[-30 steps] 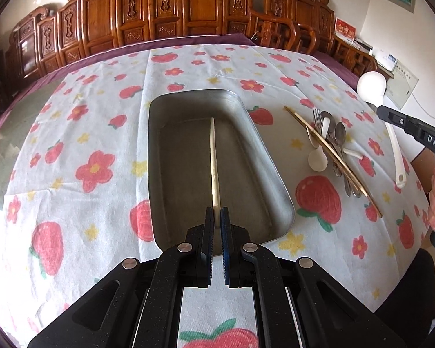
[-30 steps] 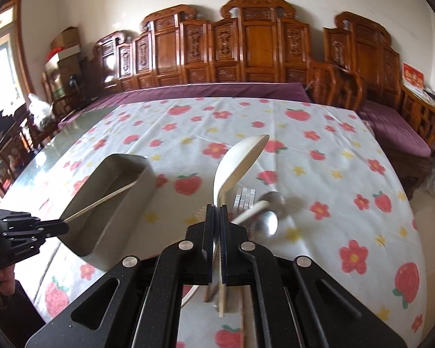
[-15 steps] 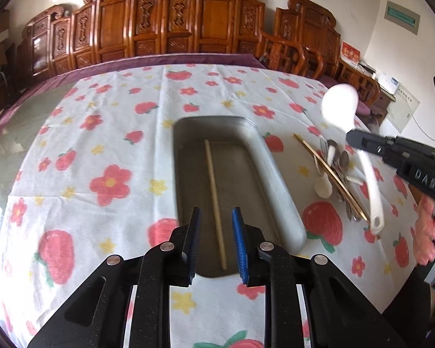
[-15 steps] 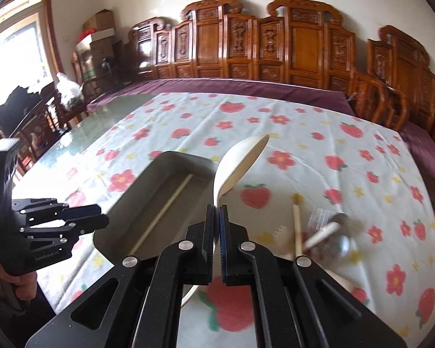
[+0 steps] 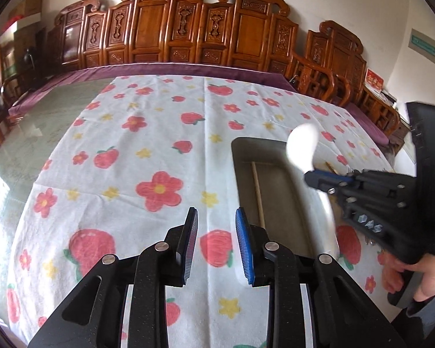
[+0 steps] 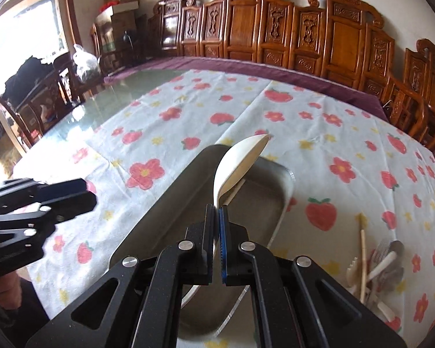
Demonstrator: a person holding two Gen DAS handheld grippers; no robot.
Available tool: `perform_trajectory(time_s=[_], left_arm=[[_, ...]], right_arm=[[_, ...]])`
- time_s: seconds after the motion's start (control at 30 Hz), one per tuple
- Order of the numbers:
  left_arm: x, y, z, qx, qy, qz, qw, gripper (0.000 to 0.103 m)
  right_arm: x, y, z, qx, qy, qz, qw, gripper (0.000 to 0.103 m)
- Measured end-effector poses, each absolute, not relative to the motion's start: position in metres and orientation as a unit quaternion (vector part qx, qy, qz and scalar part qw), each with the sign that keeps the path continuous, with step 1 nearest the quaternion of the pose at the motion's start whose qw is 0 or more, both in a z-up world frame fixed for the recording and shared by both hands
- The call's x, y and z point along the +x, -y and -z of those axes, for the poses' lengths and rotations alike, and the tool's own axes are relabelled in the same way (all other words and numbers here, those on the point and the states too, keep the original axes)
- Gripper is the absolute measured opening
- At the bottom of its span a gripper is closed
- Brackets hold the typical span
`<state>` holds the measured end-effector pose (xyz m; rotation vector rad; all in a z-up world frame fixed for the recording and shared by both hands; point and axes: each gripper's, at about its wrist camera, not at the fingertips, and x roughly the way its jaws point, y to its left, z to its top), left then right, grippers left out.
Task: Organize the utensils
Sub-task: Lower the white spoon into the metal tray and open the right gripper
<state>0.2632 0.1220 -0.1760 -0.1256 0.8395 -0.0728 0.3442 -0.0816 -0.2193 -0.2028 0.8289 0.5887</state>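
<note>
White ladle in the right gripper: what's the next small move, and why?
Probably lower it into the grey metal tray and then release. The right gripper is shut on the handle of the white plastic ladle, whose bowl is already over the tray. One wooden chopstick lies inside it. The left gripper, jaws opening and empty, is off to the side.

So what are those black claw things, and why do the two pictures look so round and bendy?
They are grabbers that a person holds, one in each hand. Each carries a camera with a bulgy lens, so everything curves. One picture looks along the left gripper; its jaws are opening with nothing between them. The other looks along the right gripper, which pinches a white spoon above a metal tray. One chopstick lies in the tray. More utensils wait in a pile on the flowery tablecloth.
</note>
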Motion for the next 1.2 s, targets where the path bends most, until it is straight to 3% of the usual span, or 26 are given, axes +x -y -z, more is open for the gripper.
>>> perform_trajectory(time_s=[0.63,1.07,1.2], left_arm=[[0.264,-0.117,0.180,-0.053,-0.408,0.033,0.911,0.025],[0.251,-0.088,0.166,-0.040,-0.384,0.059,0.920,0.025],[0.244,-0.066,0.161,-0.032,-0.374,0.080,0.923,0.025]], right_arm=[[0.357,0.069,0.262,-0.118,-0.434,-0.280,0.848,0.005],[0.320,0.131,0.213,-0.073,-0.388,-0.283,0.874,0.005],[0.304,0.174,0.203,-0.069,-0.379,-0.257,0.886,0.019]])
